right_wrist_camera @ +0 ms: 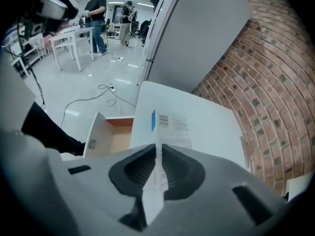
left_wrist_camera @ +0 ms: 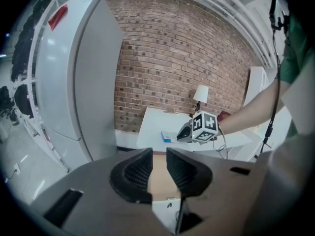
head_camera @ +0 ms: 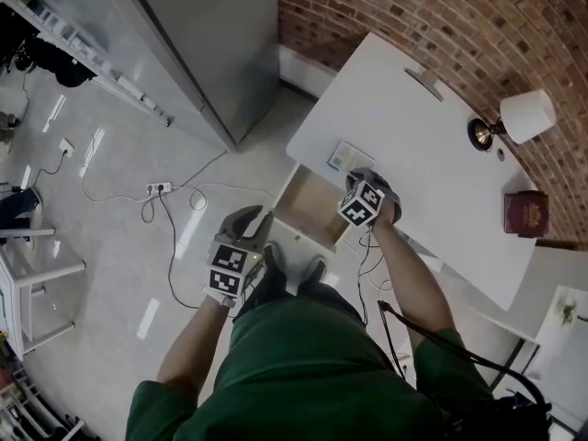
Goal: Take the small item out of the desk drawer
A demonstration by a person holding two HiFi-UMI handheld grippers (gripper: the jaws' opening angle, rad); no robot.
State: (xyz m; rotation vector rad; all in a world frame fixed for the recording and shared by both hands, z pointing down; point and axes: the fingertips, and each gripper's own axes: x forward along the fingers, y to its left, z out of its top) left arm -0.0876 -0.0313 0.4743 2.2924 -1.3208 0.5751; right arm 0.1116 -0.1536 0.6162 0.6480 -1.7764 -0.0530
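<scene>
The desk drawer (head_camera: 308, 208) stands pulled out, its bare wooden bottom showing. My right gripper (head_camera: 358, 178) is over the white desk (head_camera: 423, 145) just past the drawer, shut on a small flat white box (head_camera: 346, 157) with a blue edge and a barcode. In the right gripper view that box (right_wrist_camera: 170, 126) runs edge-on between the jaws of the right gripper (right_wrist_camera: 158, 154) and out over the desktop. My left gripper (head_camera: 250, 224) hangs in front of the drawer's left corner. In its own view, the left gripper (left_wrist_camera: 159, 168) is open with nothing in the narrow gap.
A lamp (head_camera: 522, 118) and a dark red box (head_camera: 525, 213) sit at the desk's far end by the brick wall. A tall grey cabinet (head_camera: 211, 35) stands left of the desk. Cables and a power strip (head_camera: 158, 188) lie on the floor. Another white table (head_camera: 37, 283) is far left.
</scene>
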